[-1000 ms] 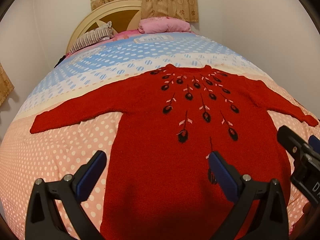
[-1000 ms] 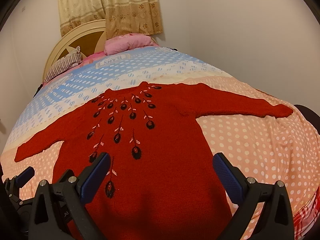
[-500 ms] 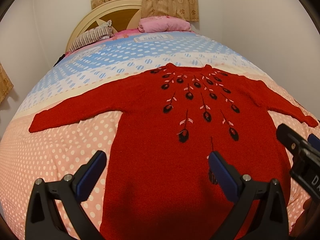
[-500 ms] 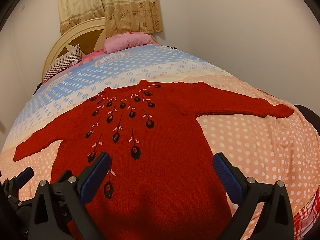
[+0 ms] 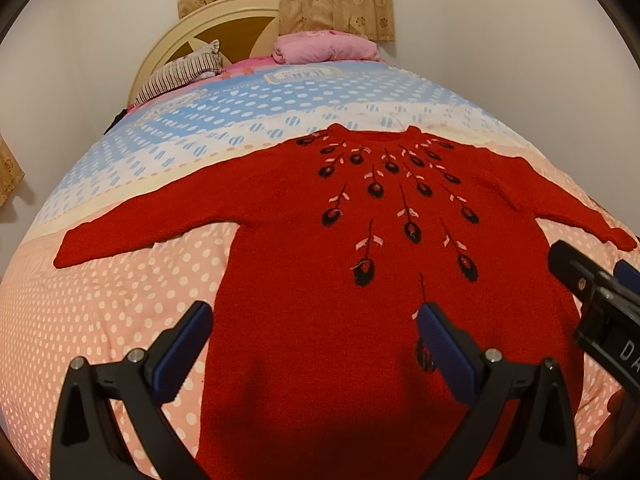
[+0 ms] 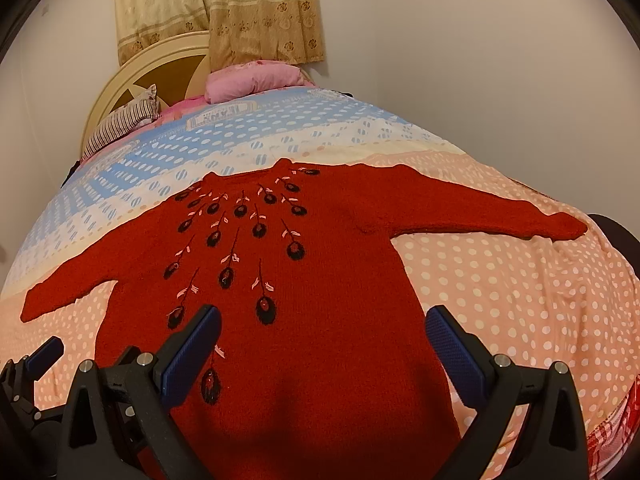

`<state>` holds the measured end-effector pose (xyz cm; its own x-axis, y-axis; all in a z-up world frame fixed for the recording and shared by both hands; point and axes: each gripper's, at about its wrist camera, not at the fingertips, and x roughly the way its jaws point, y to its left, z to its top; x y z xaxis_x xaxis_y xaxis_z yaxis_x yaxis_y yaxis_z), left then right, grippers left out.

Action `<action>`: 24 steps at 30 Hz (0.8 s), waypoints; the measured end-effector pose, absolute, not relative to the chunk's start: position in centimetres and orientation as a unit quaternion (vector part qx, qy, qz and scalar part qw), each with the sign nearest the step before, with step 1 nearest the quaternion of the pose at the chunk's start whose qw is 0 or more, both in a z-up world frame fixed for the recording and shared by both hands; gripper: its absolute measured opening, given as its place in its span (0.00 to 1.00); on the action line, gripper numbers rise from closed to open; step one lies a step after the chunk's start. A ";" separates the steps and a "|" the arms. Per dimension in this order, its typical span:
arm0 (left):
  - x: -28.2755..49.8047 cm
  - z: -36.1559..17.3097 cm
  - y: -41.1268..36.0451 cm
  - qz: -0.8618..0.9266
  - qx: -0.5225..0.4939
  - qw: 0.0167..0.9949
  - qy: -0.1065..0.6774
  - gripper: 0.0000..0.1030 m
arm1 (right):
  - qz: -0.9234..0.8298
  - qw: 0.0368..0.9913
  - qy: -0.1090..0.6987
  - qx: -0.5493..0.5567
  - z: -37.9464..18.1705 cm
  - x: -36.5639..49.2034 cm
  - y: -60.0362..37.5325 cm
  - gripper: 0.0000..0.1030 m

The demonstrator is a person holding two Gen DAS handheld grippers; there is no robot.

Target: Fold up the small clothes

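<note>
A red knitted sweater (image 5: 320,280) with black and pink flower embroidery lies flat, front up, on the bed, both sleeves spread sideways; it also shows in the right wrist view (image 6: 320,280). My left gripper (image 5: 312,328) is open and empty, hovering over the sweater's lower left part. My right gripper (image 6: 320,332) is open and empty over the lower right part. The right gripper shows at the right edge of the left wrist view (image 5: 592,292); the left gripper shows at the lower left of the right wrist view (image 6: 40,356).
The bed has a polka-dot cover, peach (image 5: 100,312) near me and blue (image 5: 260,100) farther away. A striped pillow (image 5: 180,74), a pink pillow (image 5: 324,46) and a cream headboard (image 5: 208,16) are at the far end. A white wall runs along the right side.
Both grippers have shifted very slightly; the sweater lies as before. Both stay open.
</note>
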<state>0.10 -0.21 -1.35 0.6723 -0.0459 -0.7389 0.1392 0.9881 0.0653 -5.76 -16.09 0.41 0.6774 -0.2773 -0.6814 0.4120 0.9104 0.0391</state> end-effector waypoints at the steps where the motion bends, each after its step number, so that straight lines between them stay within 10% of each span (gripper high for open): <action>1: 0.2 -1.4 -0.2 -0.051 0.058 0.912 0.402 1.00 | -0.188 0.911 0.355 0.095 0.3 -5.7 -16.1 0.99; 17: 6.7 -2.7 1.8 -0.020 0.056 0.931 0.360 1.00 | -0.217 0.909 0.335 0.118 0.4 -4.1 -22.9 0.97; 24: 10.3 -6.6 4.4 0.028 0.026 0.923 0.383 1.00 | -0.330 0.847 0.339 0.241 -1.9 -6.4 -40.0 0.52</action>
